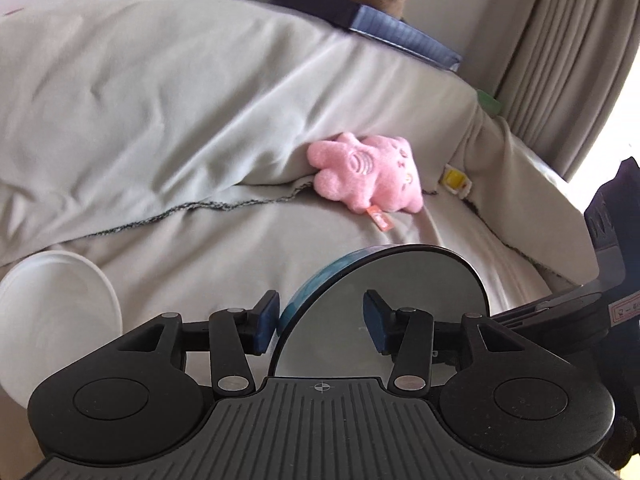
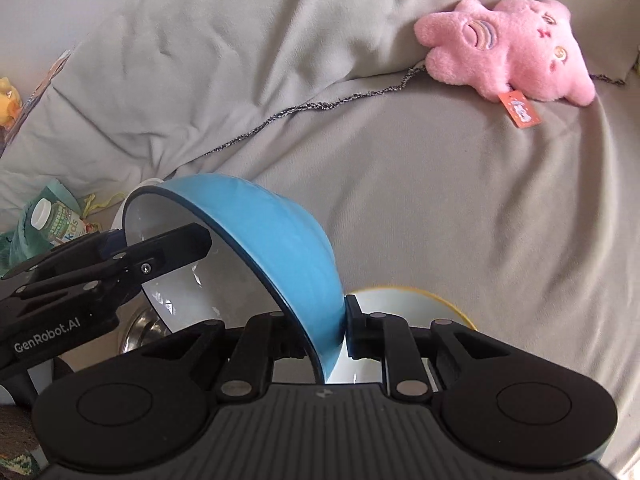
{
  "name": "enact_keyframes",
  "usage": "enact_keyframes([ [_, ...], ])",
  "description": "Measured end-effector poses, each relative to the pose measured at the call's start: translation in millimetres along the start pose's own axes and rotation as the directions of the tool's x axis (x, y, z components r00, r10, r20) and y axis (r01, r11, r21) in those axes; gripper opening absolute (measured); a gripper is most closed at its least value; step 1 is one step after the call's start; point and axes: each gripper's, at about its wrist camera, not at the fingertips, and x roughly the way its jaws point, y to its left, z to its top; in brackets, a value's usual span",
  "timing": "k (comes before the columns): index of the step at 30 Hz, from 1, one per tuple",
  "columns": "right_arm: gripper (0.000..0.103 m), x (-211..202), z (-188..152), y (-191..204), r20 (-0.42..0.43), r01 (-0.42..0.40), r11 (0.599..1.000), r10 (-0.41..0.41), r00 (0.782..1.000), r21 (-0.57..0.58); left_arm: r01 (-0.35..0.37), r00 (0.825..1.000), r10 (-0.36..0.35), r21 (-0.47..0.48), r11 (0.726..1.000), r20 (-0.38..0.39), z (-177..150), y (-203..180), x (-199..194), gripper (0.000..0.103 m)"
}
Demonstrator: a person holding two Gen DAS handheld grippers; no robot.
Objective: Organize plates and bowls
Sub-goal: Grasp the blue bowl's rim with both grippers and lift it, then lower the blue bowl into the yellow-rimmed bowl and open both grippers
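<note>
A blue bowl (image 2: 272, 232) with a white inside hangs tilted on its edge above the grey bed cover. My right gripper (image 2: 332, 336) is shut on its rim at the lower edge. In the left wrist view the same bowl (image 1: 400, 292) stands just ahead of my left gripper (image 1: 320, 314), which is open. The bowl's rim runs between its fingers and the pads do not press on it. In the right wrist view the left gripper (image 2: 160, 240) has one finger inside the bowl and one outside.
A white bowl (image 1: 56, 308) lies at the left, a yellow-rimmed white bowl (image 2: 404, 304) and a steel bowl (image 2: 140, 334) sit under the blue one. A pink plush toy (image 2: 508, 48) lies on the cover. A small bottle (image 2: 44, 216) lies at the left edge; a dark blue box (image 1: 372, 24) lies behind.
</note>
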Motion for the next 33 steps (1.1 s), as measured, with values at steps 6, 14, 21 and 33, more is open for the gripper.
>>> enact_keyframes([
  [6, 0.018, -18.3, -34.4, -28.0, -0.041, 0.022, 1.0, -0.021, 0.999, 0.021, 0.061, 0.994, -0.058, 0.023, 0.998, -0.097, -21.1, -31.5, 7.8, 0.051],
  [14, 0.018, 10.0, -57.0, -64.8, -0.108, 0.041, 0.996, -0.031, 0.994, 0.085, 0.02, 0.978, -0.007, 0.059, 0.998, -0.211, -49.9, -45.4, 52.7, 0.042],
  [21, 0.019, 11.6, -47.4, -67.4, 0.006, 0.107, 0.994, -0.107, 0.994, 0.036, -0.028, 0.991, 0.044, 0.13, 0.991, -0.124, -52.6, -52.2, 46.7, 0.021],
  [33, 0.012, 6.2, -54.5, -46.9, 0.051, 0.247, 0.963, -0.243, 0.969, -0.104, -0.153, 0.978, 0.176, 0.197, 0.969, -0.108, -60.4, -60.0, 45.4, 0.021],
])
